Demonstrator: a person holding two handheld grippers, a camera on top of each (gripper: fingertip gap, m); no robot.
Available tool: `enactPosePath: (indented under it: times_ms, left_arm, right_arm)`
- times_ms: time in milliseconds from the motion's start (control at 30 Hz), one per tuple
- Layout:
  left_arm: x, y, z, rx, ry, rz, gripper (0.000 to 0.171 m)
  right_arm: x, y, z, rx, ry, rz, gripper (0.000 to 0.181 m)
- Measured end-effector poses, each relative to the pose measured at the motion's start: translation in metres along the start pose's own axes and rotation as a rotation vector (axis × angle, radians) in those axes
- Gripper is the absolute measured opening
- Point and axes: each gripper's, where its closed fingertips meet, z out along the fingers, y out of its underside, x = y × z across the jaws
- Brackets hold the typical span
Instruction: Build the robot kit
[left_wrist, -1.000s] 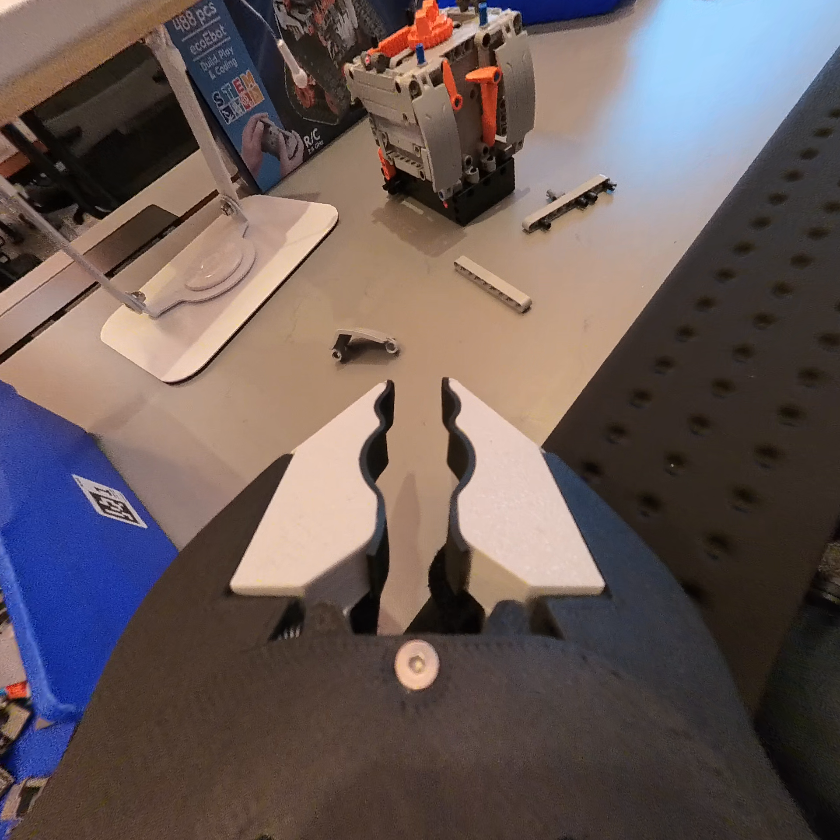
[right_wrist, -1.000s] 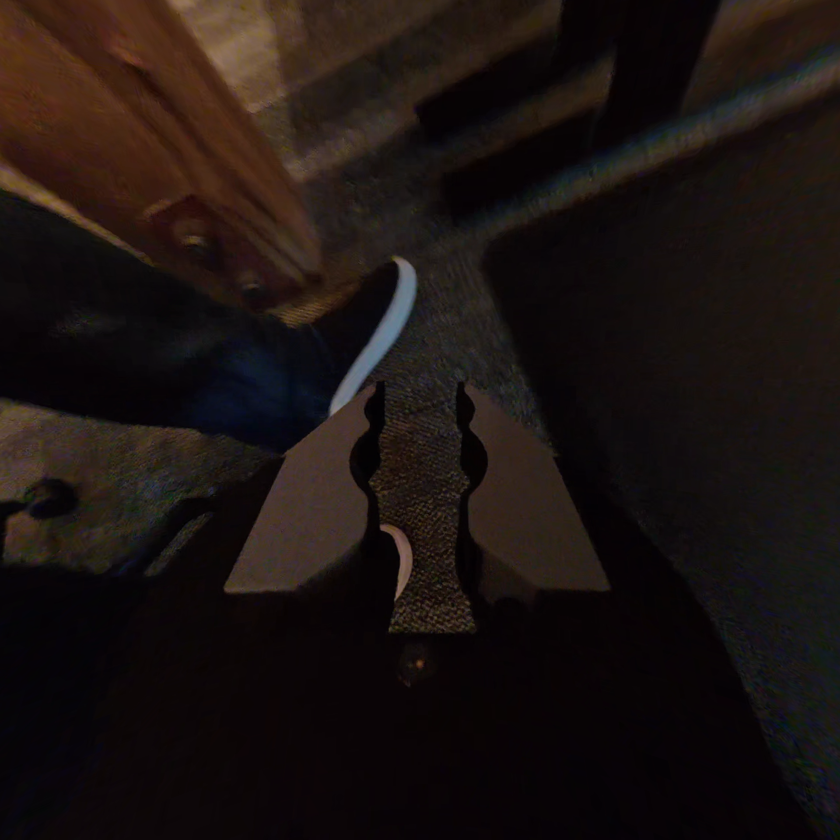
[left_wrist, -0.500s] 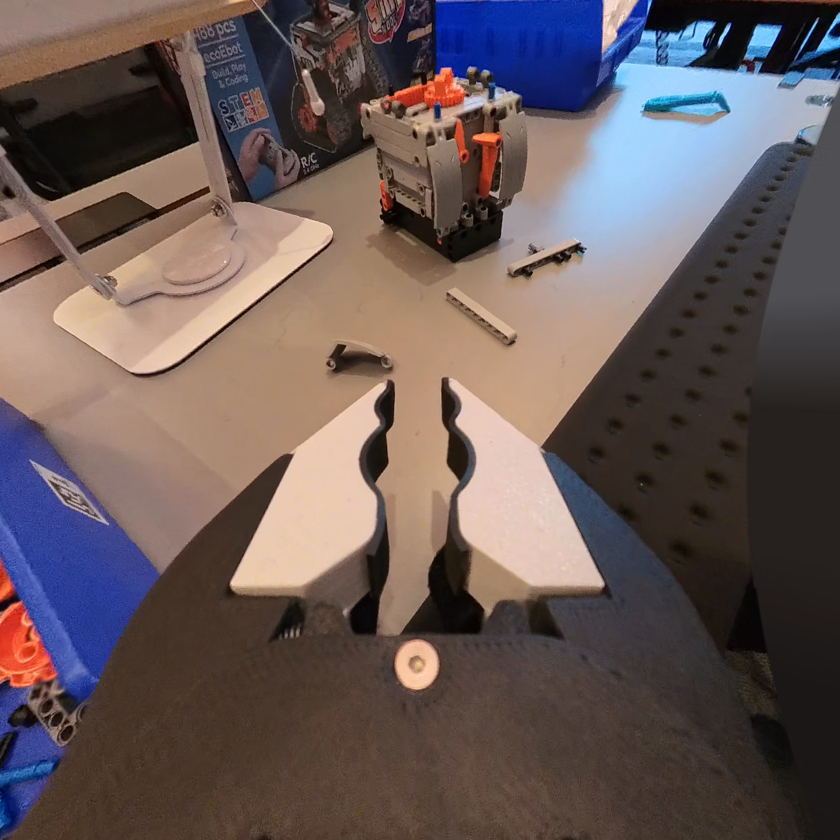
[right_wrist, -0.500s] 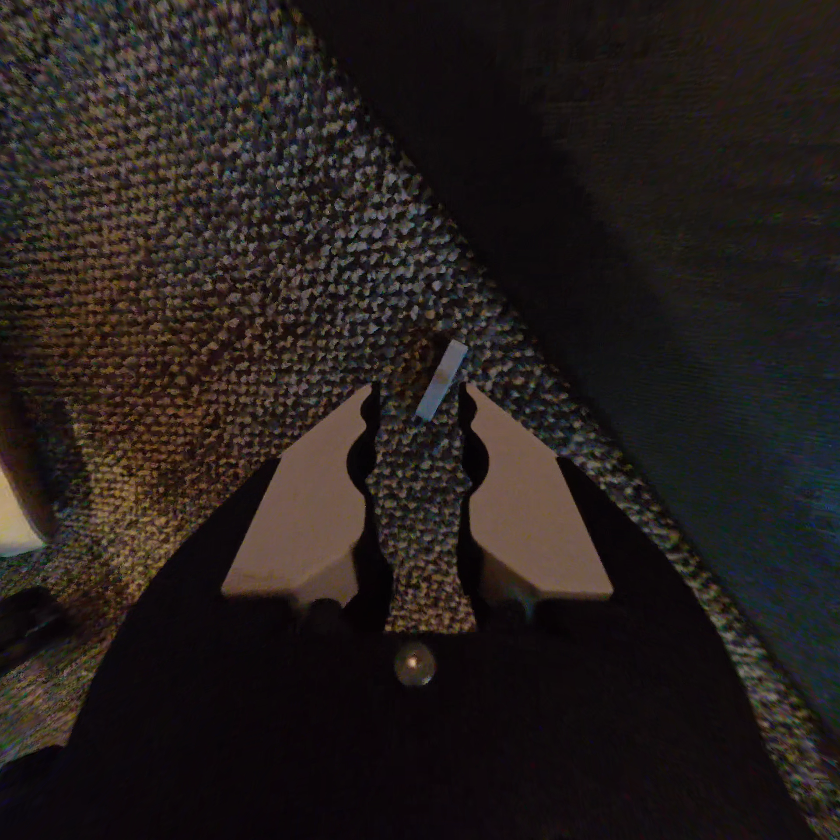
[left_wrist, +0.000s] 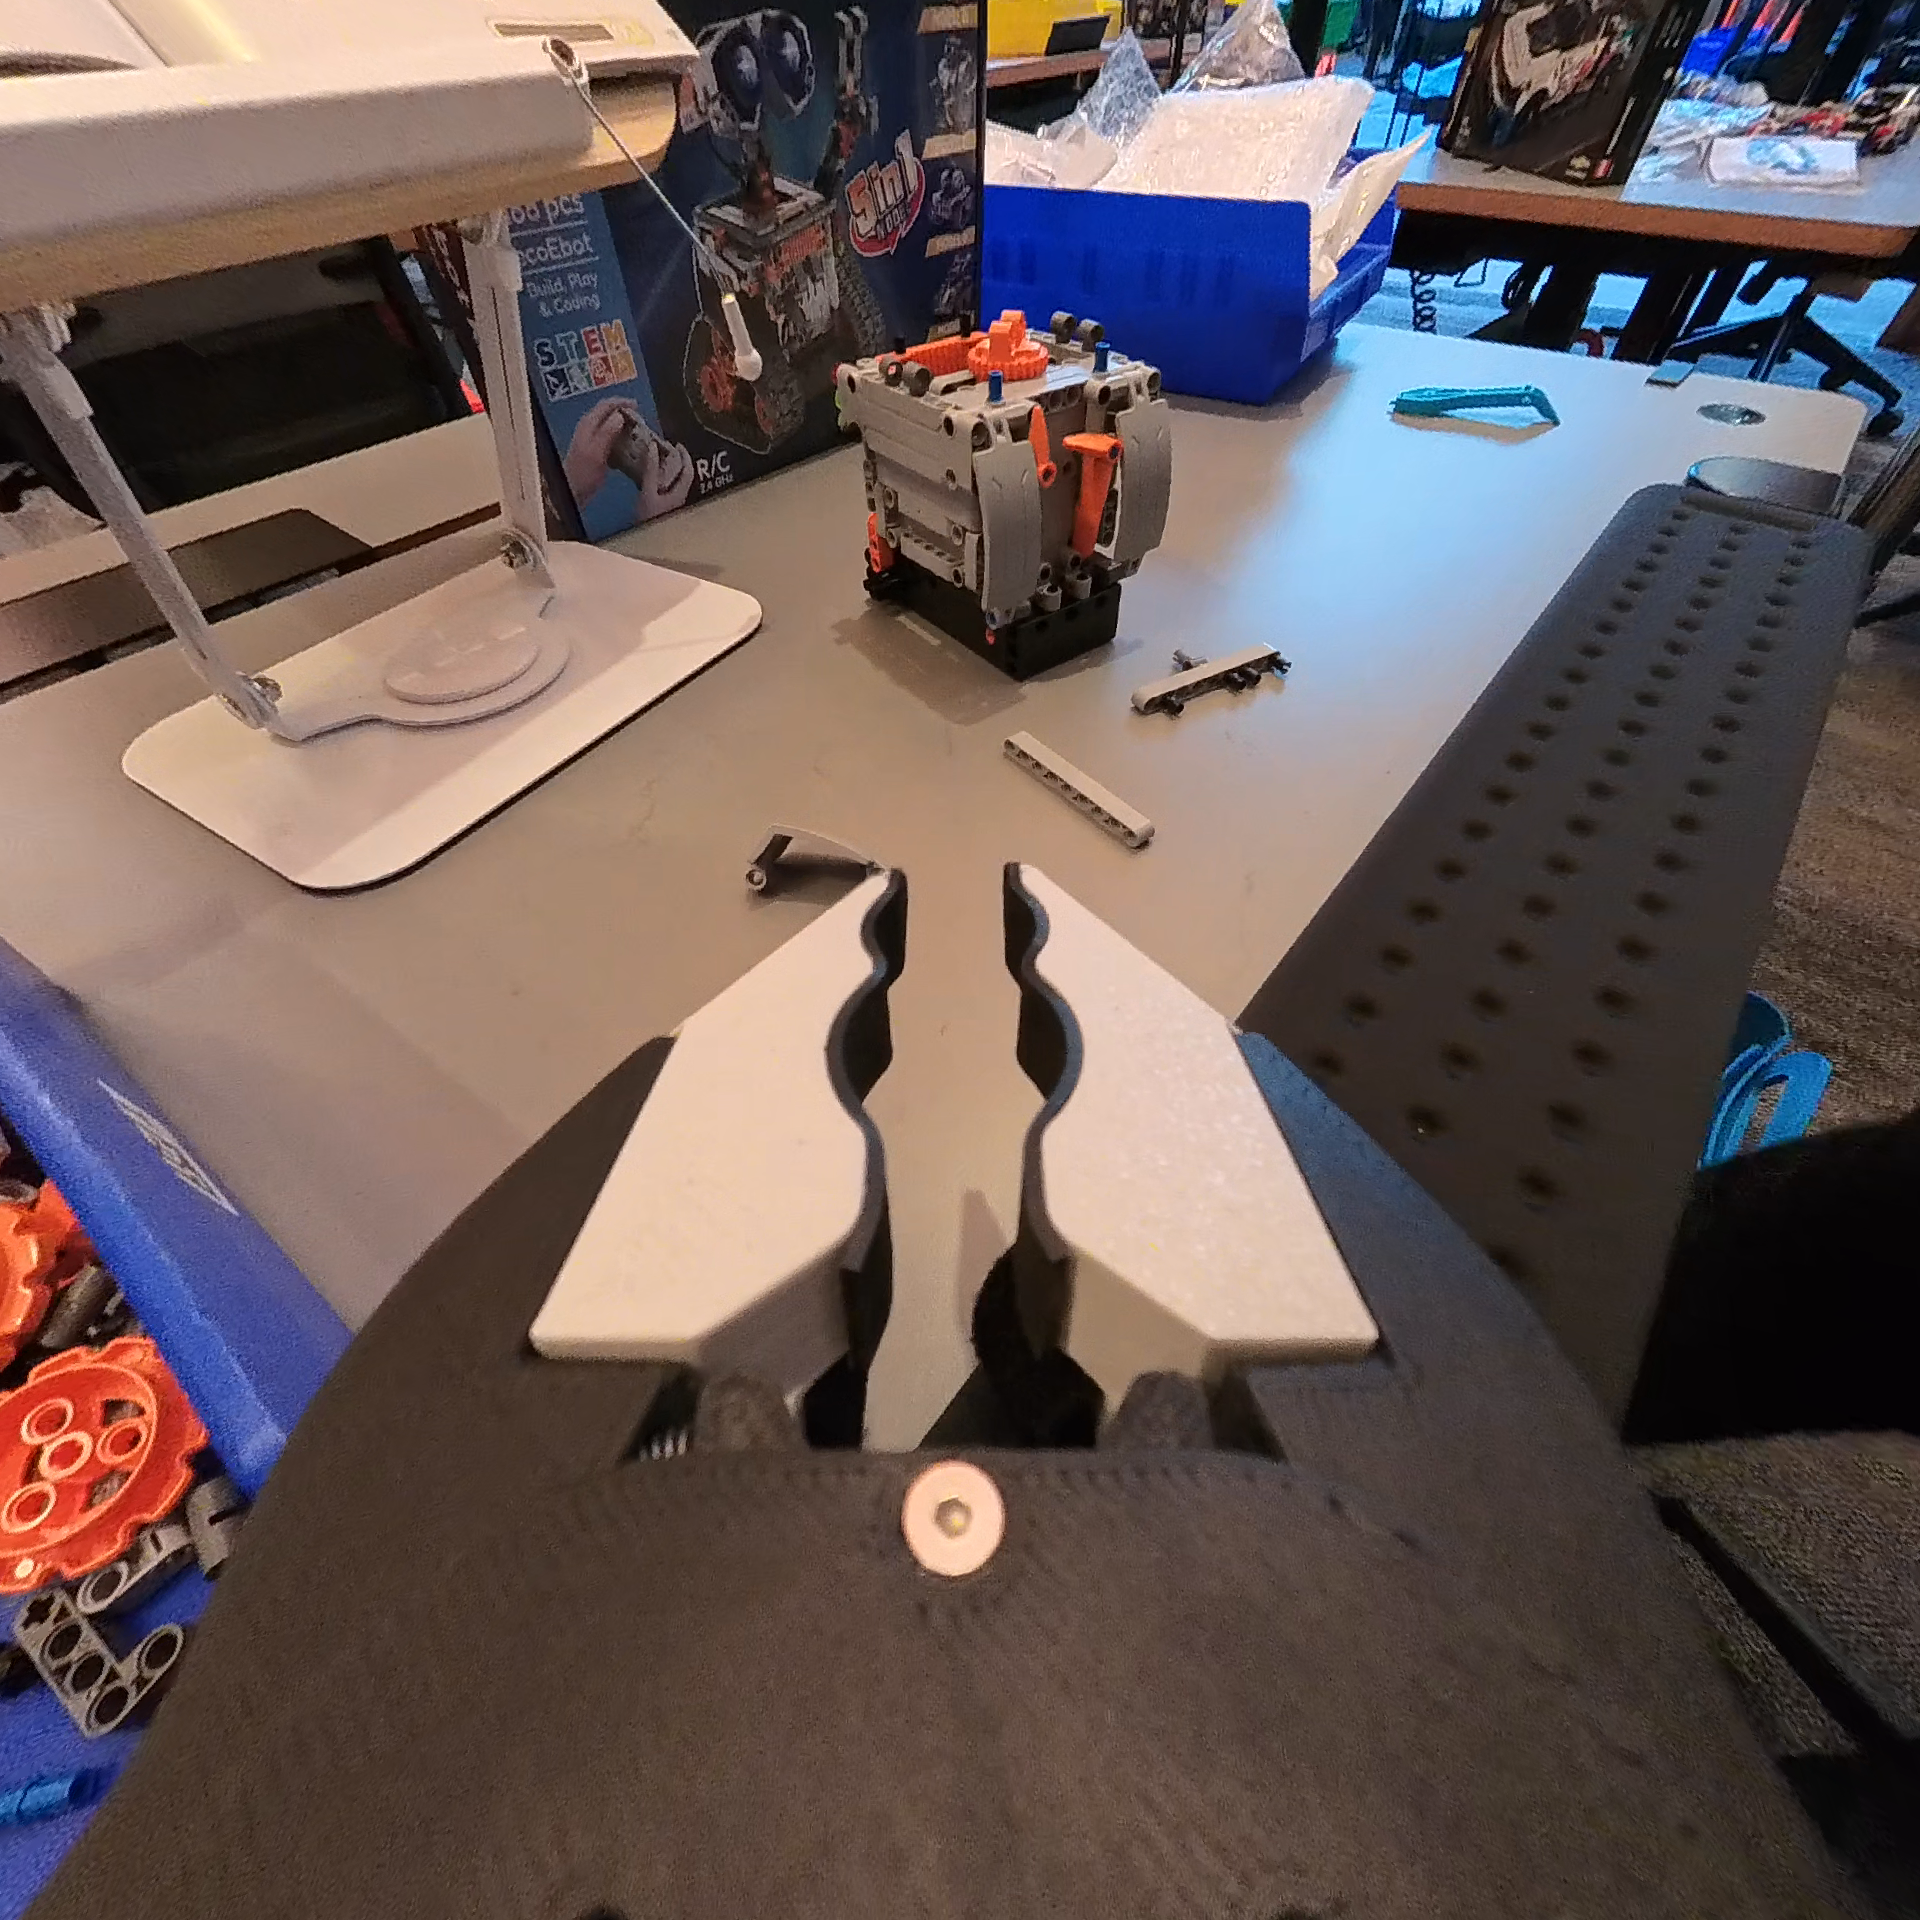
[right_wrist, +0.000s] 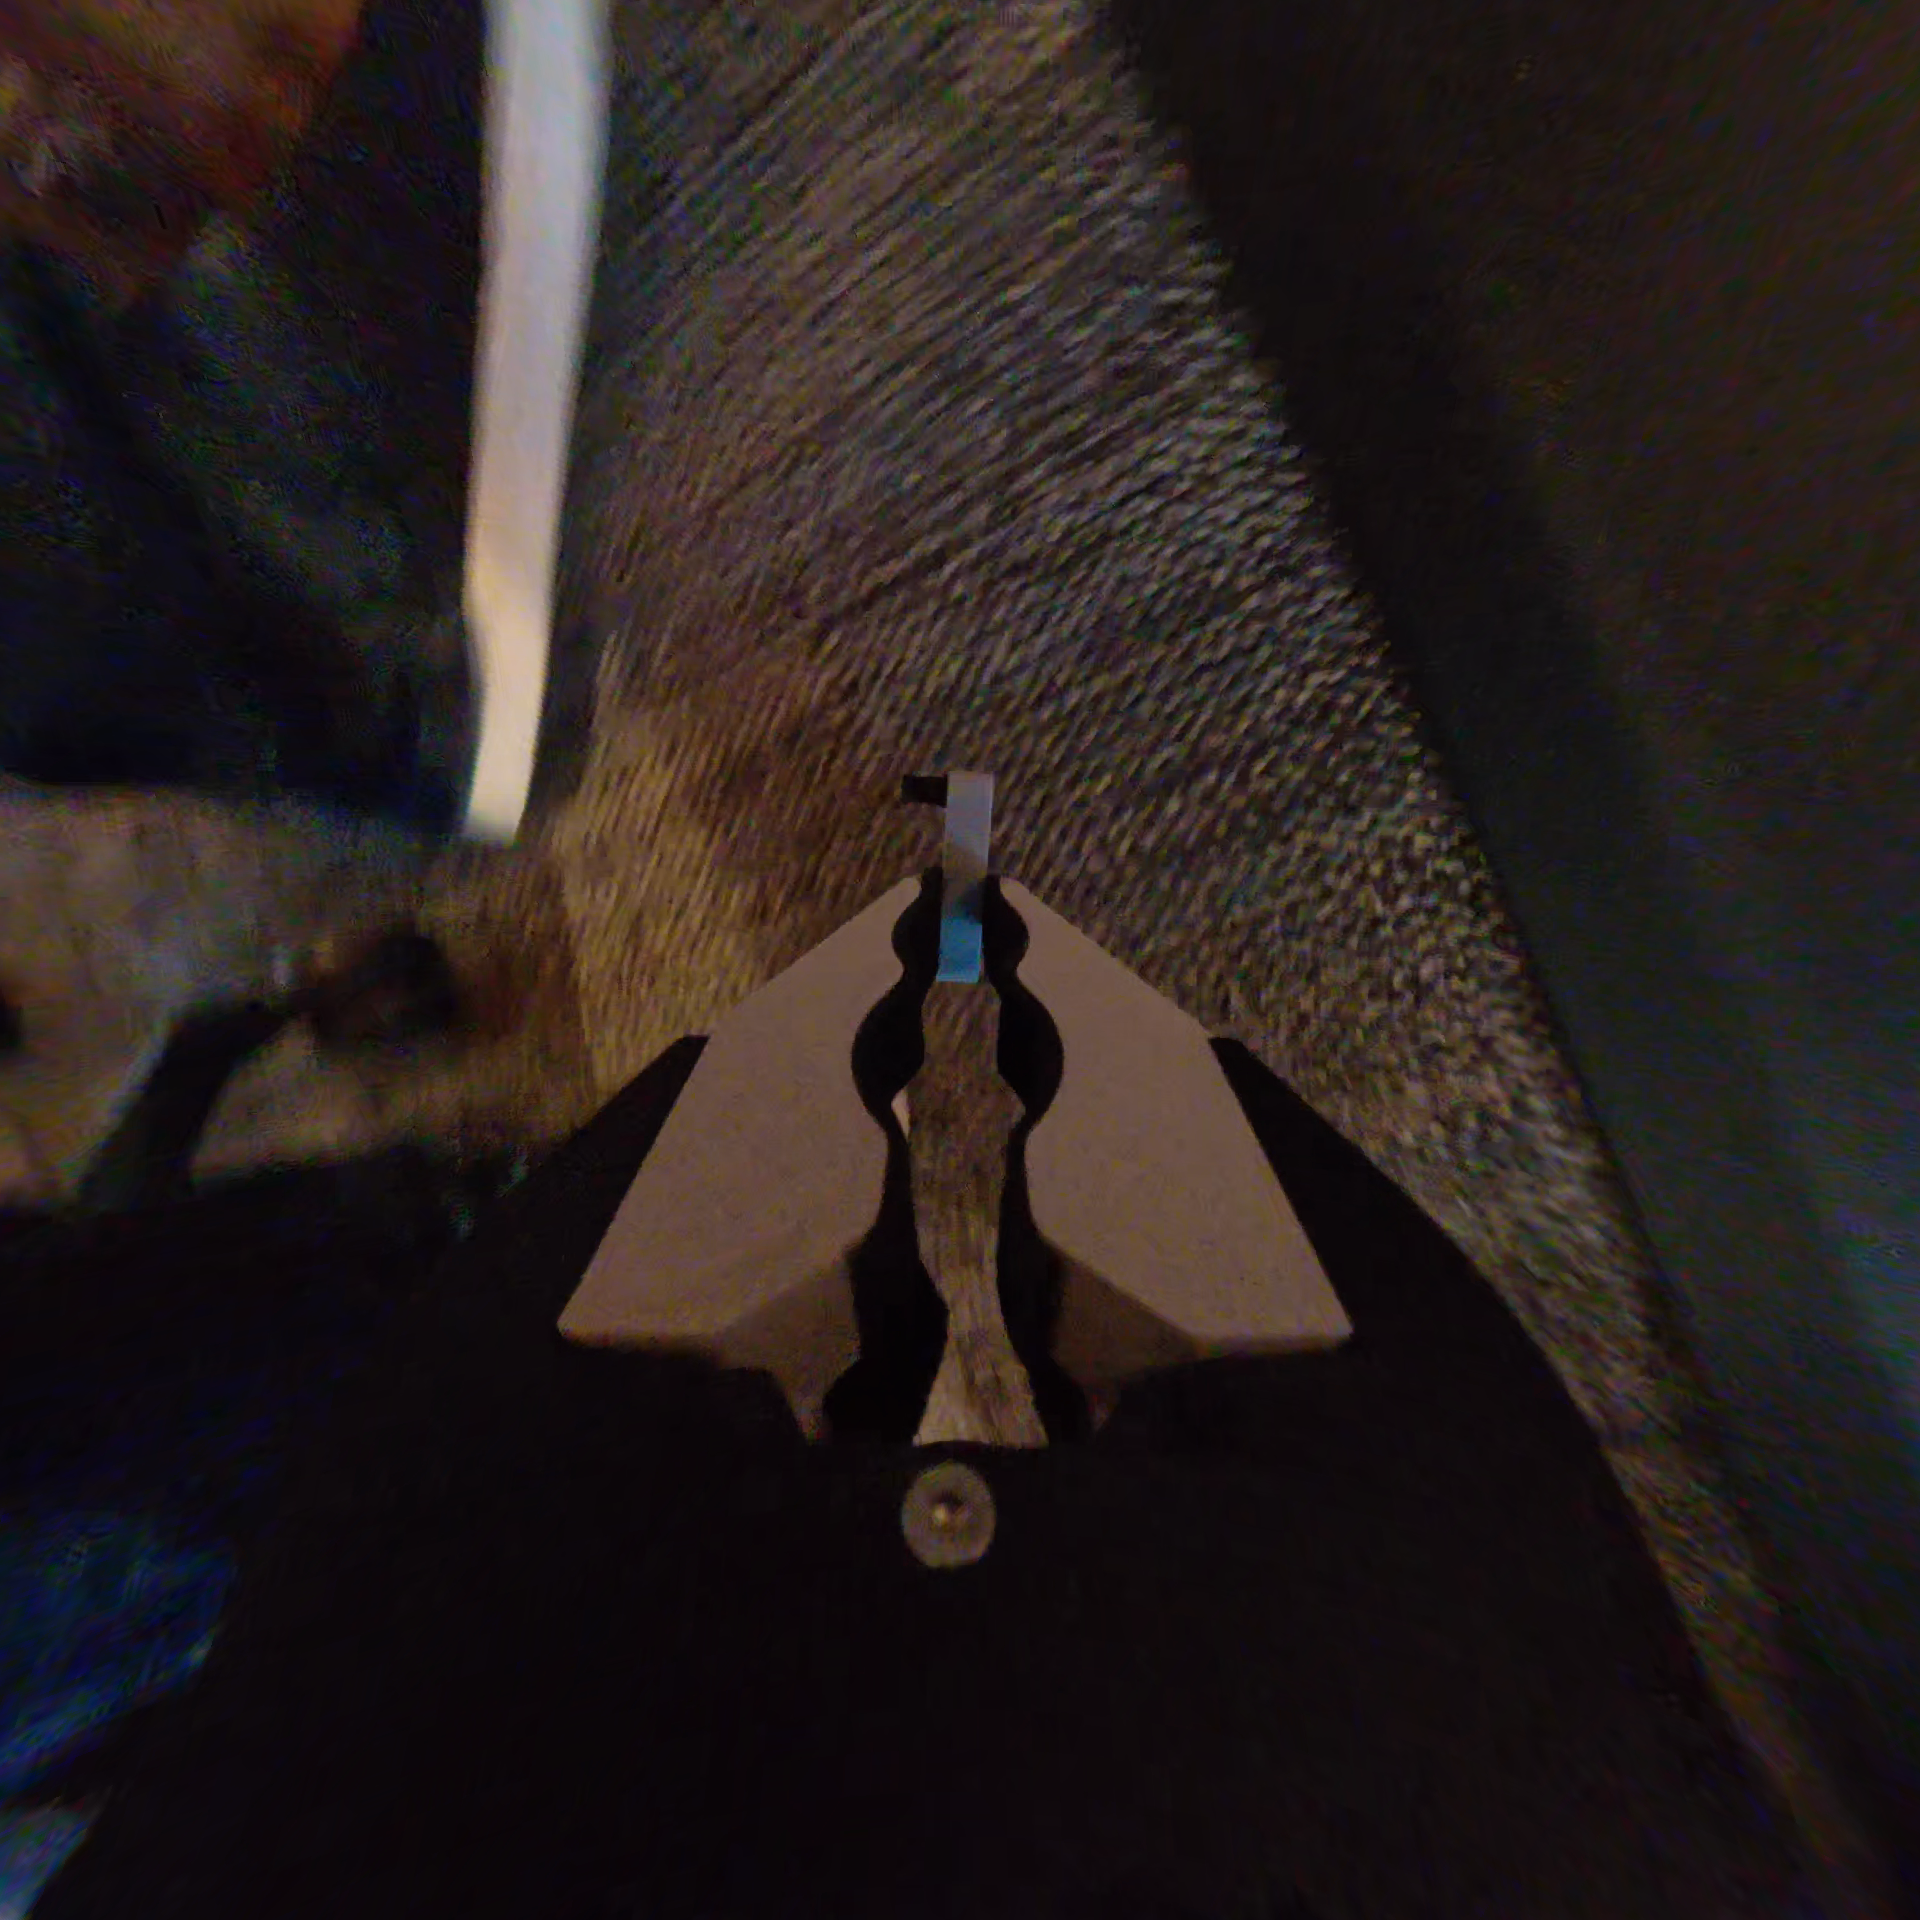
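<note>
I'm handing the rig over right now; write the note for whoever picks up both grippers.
Left gripper: open, empty, above the grey table, nearest the small curved grey piece.
Beyond it: two loose grey beams and the grey-and-orange brick model.
Right gripper: down at the carpet, fingers narrowly apart around a small pale strip; blur hides whether they touch it.
</note>
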Motion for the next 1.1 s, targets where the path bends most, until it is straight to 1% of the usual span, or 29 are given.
enactPosePath:
  times_ms: [67, 167, 267, 333, 400, 467, 533, 600, 700, 733, 800, 867, 967, 1033, 1100]
  left_arm:
    - [0.001, 0.003, 0.003, -0.027, -0.005, 0.014, 0.018]
    - [0.001, 0.006, 0.005, -0.049, -0.029, 0.042, 0.019]
    - [0.001, 0.009, 0.007, -0.07, -0.043, 0.063, 0.02]
    - [0.0, 0.009, 0.008, -0.074, -0.053, 0.063, 0.021]
    - [0.0, 0.005, 0.006, -0.05, -0.055, 0.056, 0.021]
    - [0.005, -0.001, 0.005, -0.018, -0.037, 0.045, 0.021]
    - [0.009, -0.003, 0.004, -0.005, -0.041, 0.079, 0.022]
    - [0.011, -0.011, -0.002, 0.051, -0.026, 0.069, 0.021]
    - [0.016, -0.024, -0.008, 0.125, 0.067, 0.014, 0.022]
    - [0.019, -0.029, -0.009, 0.144, 0.102, 0.005, 0.022]
    - [0.032, -0.037, -0.007, 0.169, 0.203, -0.014, 0.024]
    - [0.047, -0.048, -0.004, 0.204, 0.3, -0.045, 0.025]
    - [0.069, -0.068, -0.002, 0.249, 0.435, -0.116, 0.027]
    - [0.085, -0.08, -0.001, 0.261, 0.51, -0.103, 0.027]
    - [0.097, -0.083, -0.001, 0.254, 0.555, -0.058, 0.027]
  right_arm:
    - [-0.038, 0.019, -0.051, -0.043, 0.004, -0.165, 0.005]
    - [-0.095, 0.035, -0.145, -0.031, 0.0, -0.296, 0.005]
    - [-0.149, 0.04, -0.249, 0.013, 0.034, -0.408, 0.005]
    - [-0.181, 0.034, -0.318, 0.068, 0.084, -0.463, 0.005]
    - [-0.211, 0.016, -0.388, 0.171, 0.136, -0.491, 0.005]
    - [-0.233, -0.018, -0.454, 0.295, 0.198, -0.531, 0.005]
    - [-0.241, -0.064, -0.517, 0.444, 0.226, -0.548, 0.005]
    - [-0.234, -0.107, -0.567, 0.55, 0.199, -0.536, 0.005]
    - [-0.209, -0.161, -0.608, 0.634, 0.052, -0.509, 0.005]
    - [-0.201, -0.175, -0.615, 0.643, -0.057, -0.482, 0.006]
    - [-0.192, -0.203, -0.637, 0.742, -0.291, -0.434, 0.005]
    - [-0.185, -0.217, -0.646, 0.725, -0.51, -0.394, 0.005]
    - [-0.181, -0.231, -0.659, 0.754, -0.707, -0.391, 0.005]
    - [-0.176, -0.239, -0.665, 0.774, -0.8, -0.36, 0.005]
    - [-0.175, -0.242, -0.67, 0.768, -0.895, -0.343, 0.005]
